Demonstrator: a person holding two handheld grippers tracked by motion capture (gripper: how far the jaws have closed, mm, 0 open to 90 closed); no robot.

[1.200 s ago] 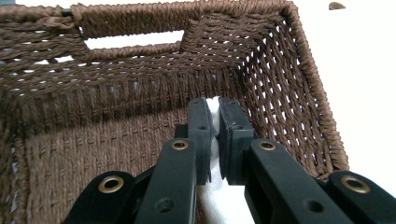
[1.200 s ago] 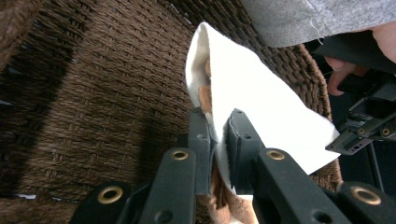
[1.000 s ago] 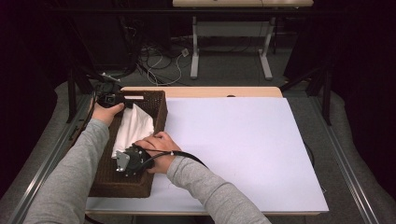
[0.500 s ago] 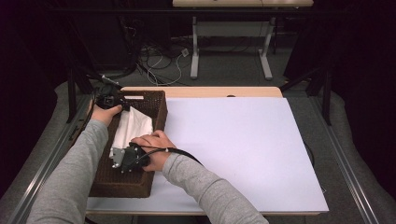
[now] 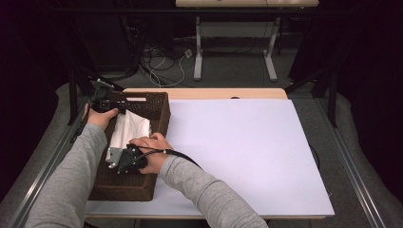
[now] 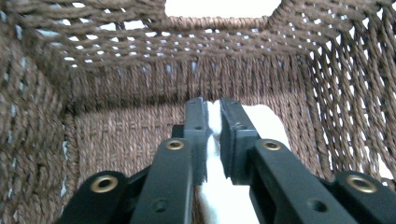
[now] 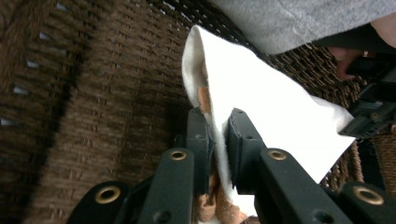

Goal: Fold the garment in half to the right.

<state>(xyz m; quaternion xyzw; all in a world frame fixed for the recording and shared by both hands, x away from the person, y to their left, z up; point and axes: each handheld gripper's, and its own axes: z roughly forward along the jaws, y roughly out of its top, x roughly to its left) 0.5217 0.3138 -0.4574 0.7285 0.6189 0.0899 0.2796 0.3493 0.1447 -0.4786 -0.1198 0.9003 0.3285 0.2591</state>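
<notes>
Nearest the viewer, two grey-sleeved forearms enter from the bottom edge of the high view and reach over a brown woven basket [image 5: 128, 187] standing at the left side of the white table top [image 5: 247, 156]. The right gripper [image 5: 124, 159] lies low inside the near half of the basket, held by the right hand [image 5: 151, 151], its cable trailing back over the right sleeve. In the right gripper view its jaws stand narrow with an edge of the white cloth [image 7: 261, 107] between them; they have just been opening slightly, though the cloth sits in the small gap against the pads. Orange-brown patches show on the underside of the cloth near these jaws.

The white cloth [image 5: 130, 130] stretches along the basket's middle, from the right gripper toward the far end. There the left gripper [image 5: 105, 105], held by the left hand [image 5: 102, 118], sits at the basket's far left corner. In the left gripper view its jaws are likewise narrow with a fold of the white cloth [image 6: 212, 140] between them, having just eased apart a little, with the basket's woven wall [image 6: 140, 70] beyond.

Farther off lies the table's wooden far edge [image 5: 204, 93], then the floor with cables [image 5: 166, 61].
</notes>
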